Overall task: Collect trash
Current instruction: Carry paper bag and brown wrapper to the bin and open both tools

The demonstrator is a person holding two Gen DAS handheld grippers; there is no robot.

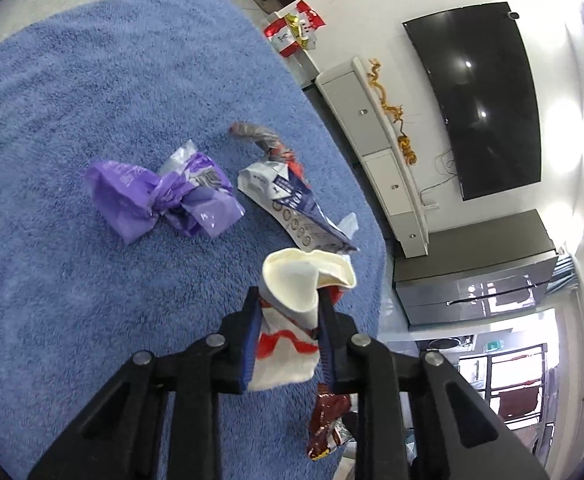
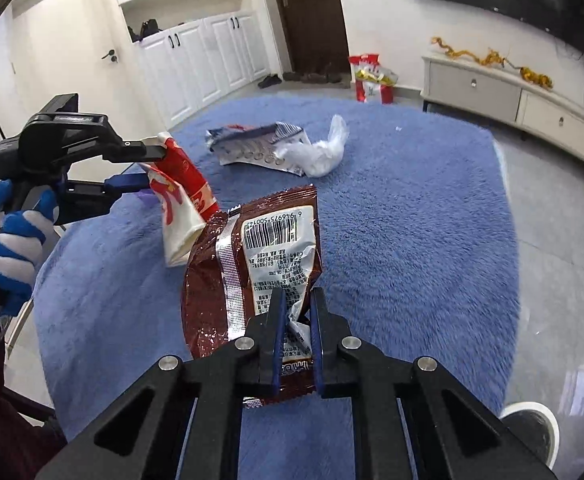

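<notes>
My left gripper (image 1: 288,300) is shut on a crushed white paper cup with red print (image 1: 292,280), lifted above the blue rug (image 1: 92,100). In the right wrist view that gripper (image 2: 156,166) sits at the left with the cup (image 2: 180,208) hanging from it, held by a hand in a blue and white glove (image 2: 8,240). My right gripper (image 2: 298,304) is shut on a brown snack wrapper (image 2: 252,264), also raised off the rug (image 2: 412,220). On the rug lie a purple wrapper (image 1: 160,200), a white and blue packet (image 1: 292,204) and a white plastic bag (image 2: 320,152).
A low white TV cabinet (image 2: 512,96) lines the far wall under a dark screen (image 1: 480,100). Red and white bags (image 2: 370,78) stand by the dark door. White cupboards (image 2: 196,56) are at the back left. A round white and dark object (image 2: 528,428) sits on the floor at lower right.
</notes>
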